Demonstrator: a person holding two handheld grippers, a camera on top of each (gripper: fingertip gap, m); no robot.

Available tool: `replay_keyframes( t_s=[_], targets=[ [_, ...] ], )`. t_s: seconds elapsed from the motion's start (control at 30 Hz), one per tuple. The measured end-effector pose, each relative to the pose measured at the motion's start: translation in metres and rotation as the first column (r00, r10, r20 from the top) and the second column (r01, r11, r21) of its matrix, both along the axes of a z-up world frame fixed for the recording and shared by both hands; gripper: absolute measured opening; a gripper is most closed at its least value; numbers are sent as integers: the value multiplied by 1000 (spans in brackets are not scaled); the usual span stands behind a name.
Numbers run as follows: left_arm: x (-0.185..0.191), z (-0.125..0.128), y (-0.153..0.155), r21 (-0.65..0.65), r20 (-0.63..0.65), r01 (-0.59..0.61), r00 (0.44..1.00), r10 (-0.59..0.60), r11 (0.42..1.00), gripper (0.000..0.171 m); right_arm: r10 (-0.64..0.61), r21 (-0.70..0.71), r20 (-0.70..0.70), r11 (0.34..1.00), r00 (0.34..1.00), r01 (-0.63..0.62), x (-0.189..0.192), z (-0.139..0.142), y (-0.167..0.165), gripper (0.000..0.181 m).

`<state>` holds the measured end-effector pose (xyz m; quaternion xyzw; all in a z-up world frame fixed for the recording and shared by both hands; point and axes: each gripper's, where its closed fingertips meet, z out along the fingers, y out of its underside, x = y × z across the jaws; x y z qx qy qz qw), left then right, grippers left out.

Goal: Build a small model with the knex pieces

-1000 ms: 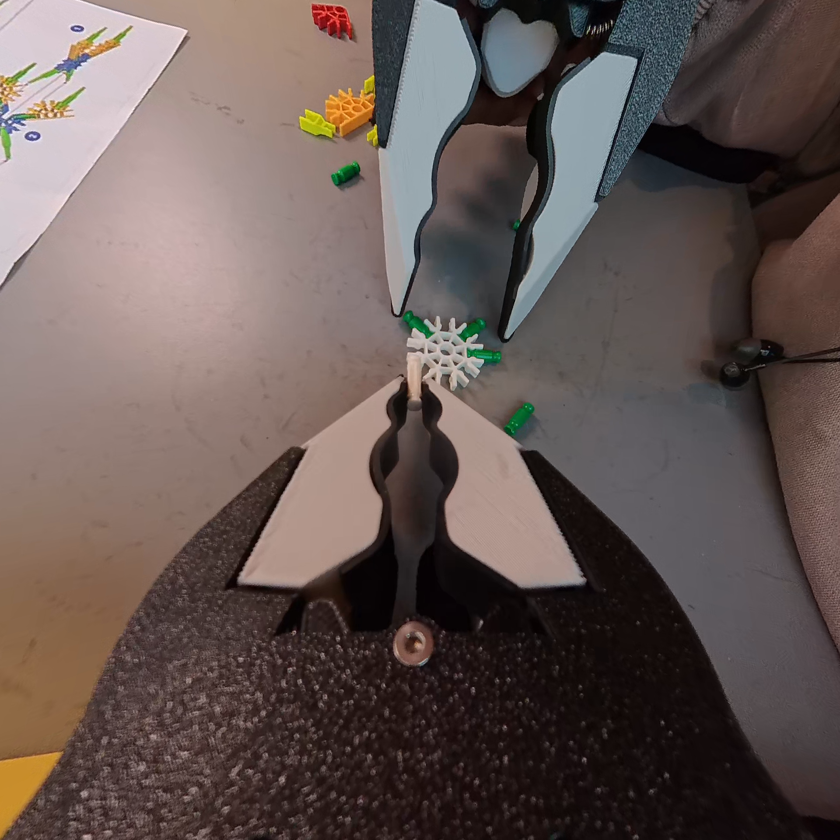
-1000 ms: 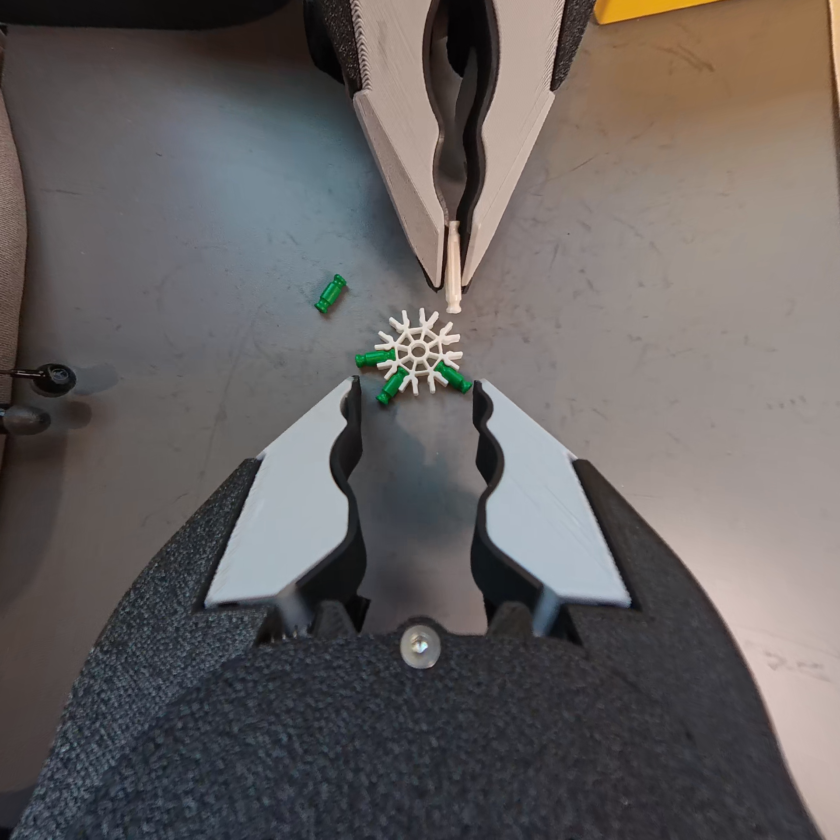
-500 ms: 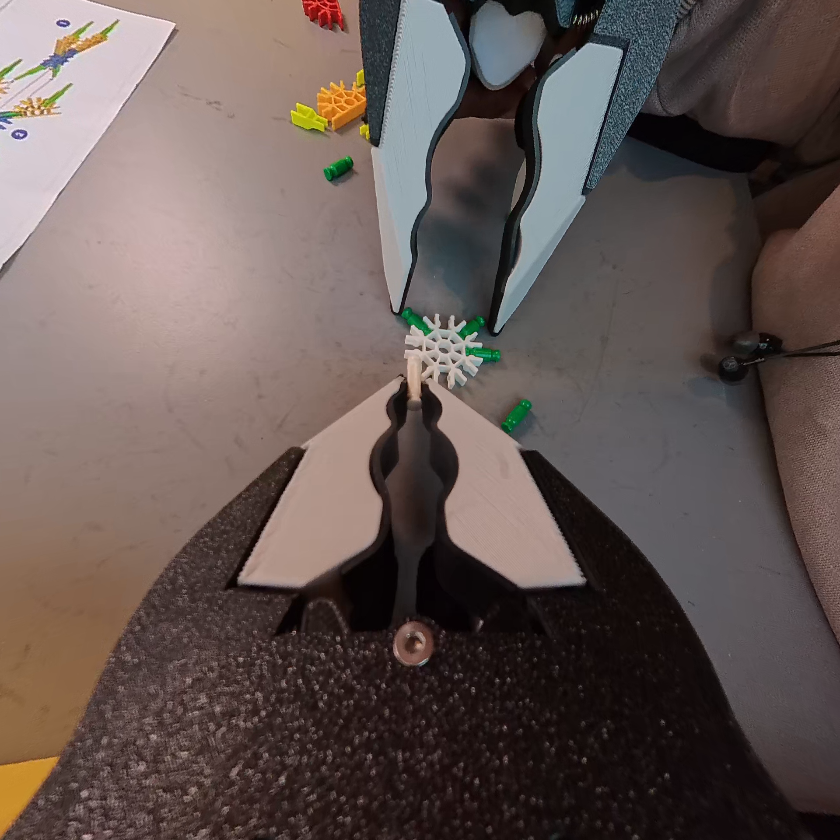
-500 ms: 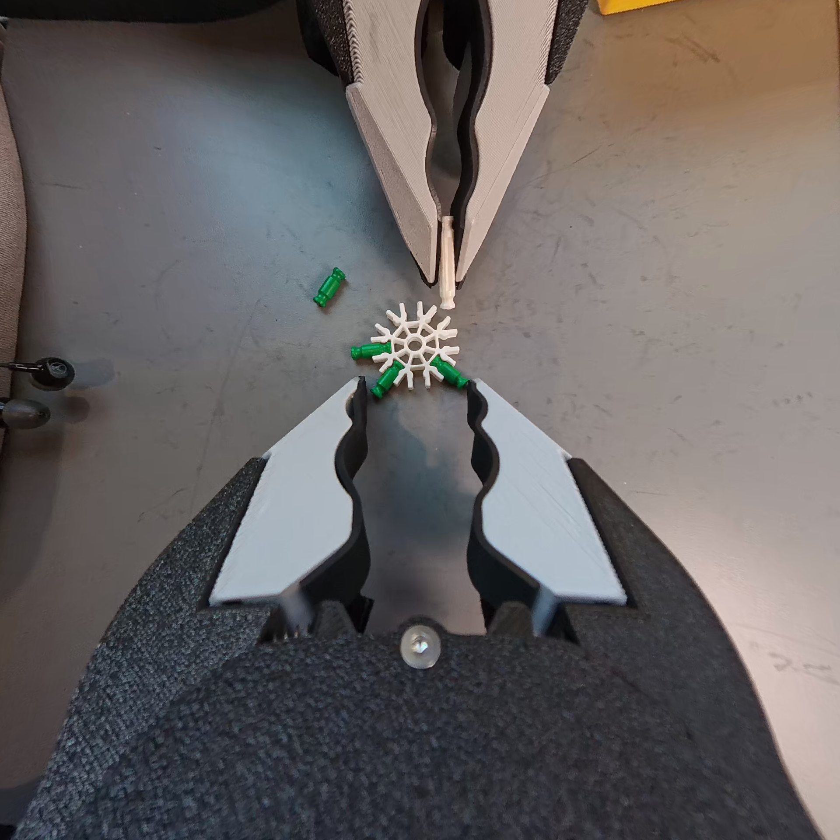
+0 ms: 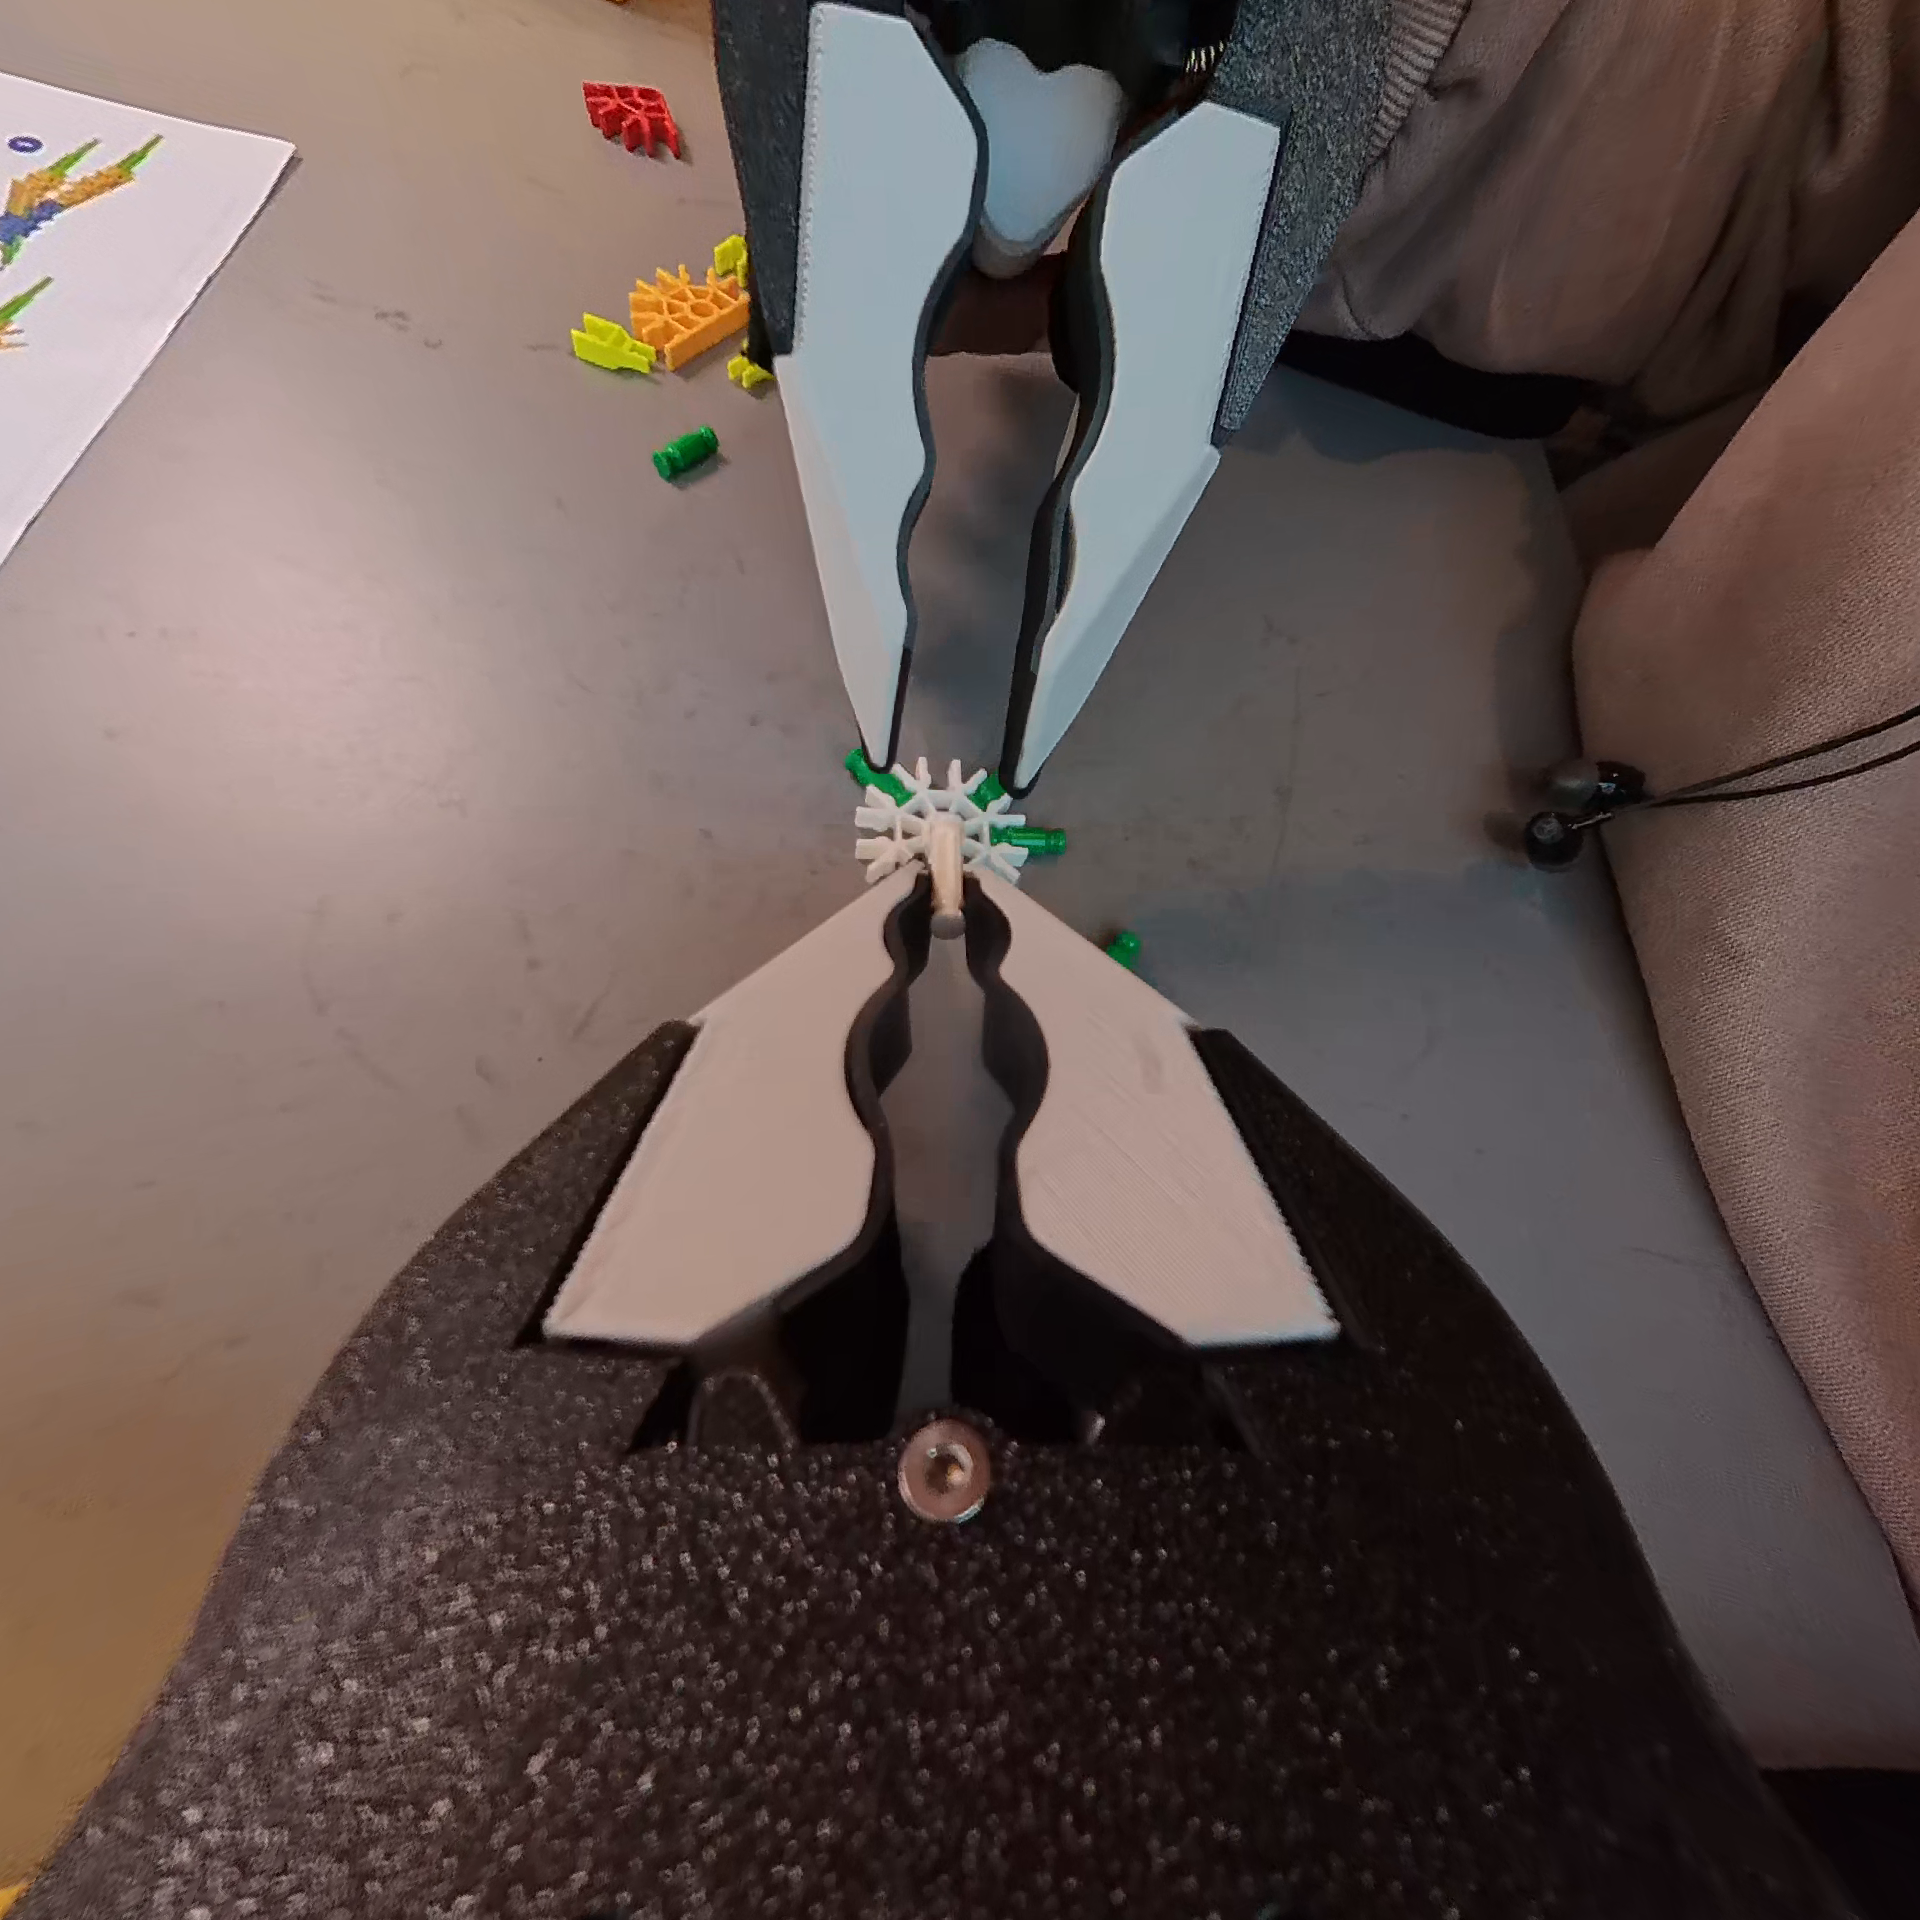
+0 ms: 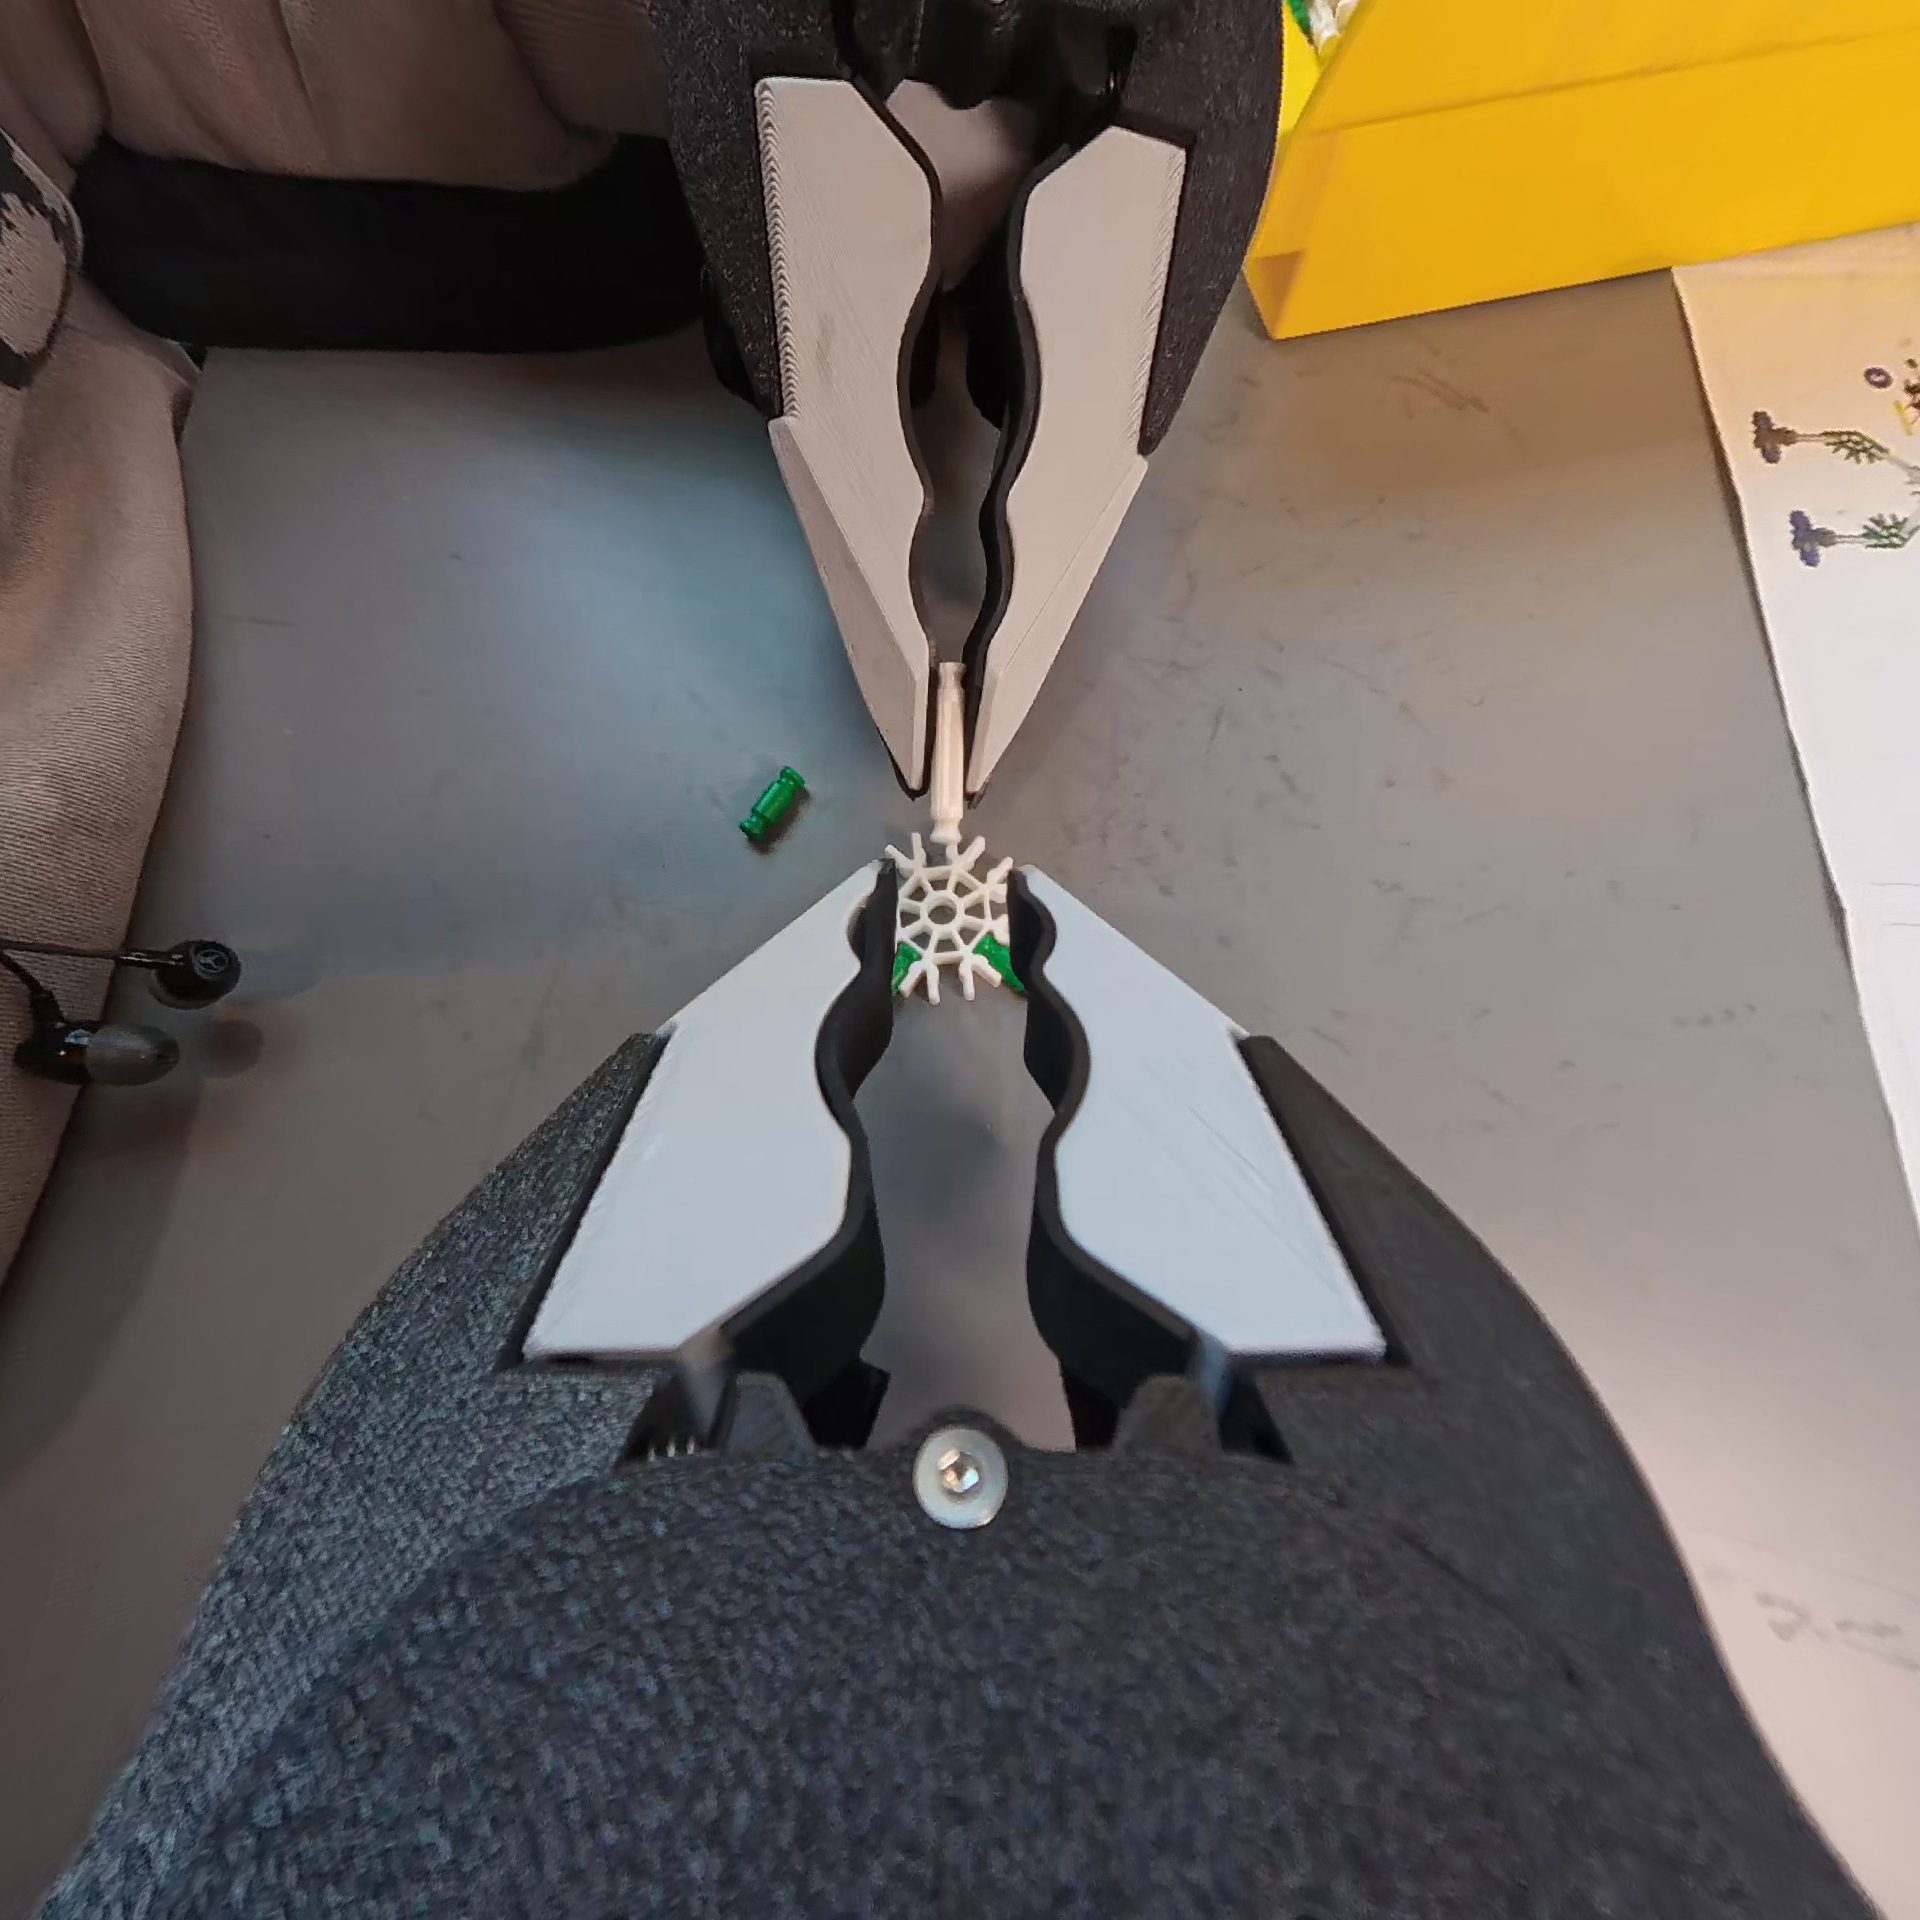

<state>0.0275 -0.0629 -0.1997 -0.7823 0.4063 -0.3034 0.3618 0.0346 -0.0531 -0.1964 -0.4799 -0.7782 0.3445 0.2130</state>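
Left gripper (image 5: 943, 883): fingers together, clamped on a short white rod (image 5: 945, 862) that sticks out past the tips. Seen from the right wrist view, the rod's free end meets the far rim of the white snowflake connector (image 6: 945, 914), which lies flat on the grey table (image 6: 520, 623).

Right gripper (image 6: 948, 914): fingers closed most of the way, one tip on each side of the connector, touching or nearly touching its rim; whether it grips firmly I cannot tell. Short green rods (image 5: 1029, 837) are plugged into the connector; two are partly hidden under the right fingertips.

Around: one loose green rod (image 6: 774, 808) on the table just left of the connector in the right wrist view. Farther off in the left wrist view, another green rod (image 5: 686, 453), an orange connector (image 5: 688, 312) with yellow-green pieces (image 5: 611, 345) beside it, and a red connector (image 5: 632, 114). Printed instruction sheet (image 5: 104, 291) at the table's edge; yellow box (image 6: 1558, 156) behind the left gripper. Black earbuds (image 6: 156, 1008) by a person's beige sleeve (image 6: 83, 644).
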Motion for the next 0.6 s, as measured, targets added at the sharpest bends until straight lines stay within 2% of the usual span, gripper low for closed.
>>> replay_keyframes(
  t_s=[0.13,0.23,0.33,0.6],
  targets=[
    [4,2,-3,4,8,20,1000,-20,1000,5,21,-4,-4,1000,1000,-21,-3,-1,-7,19],
    [3,2,-2,3,8,17,1000,-17,1000,5,23,5,-17,1000,1000,-23,-5,-1,-9,6],
    [1,0,-1,0,-2,4,1000,-4,1000,6,3,5,-6,1000,1000,-3,-6,-3,-7,5],
    [-12,-3,14,9,-26,-100,995,100,995,9,-125,-53,80,990,989,129,-8,-11,3,4]
  ],
)
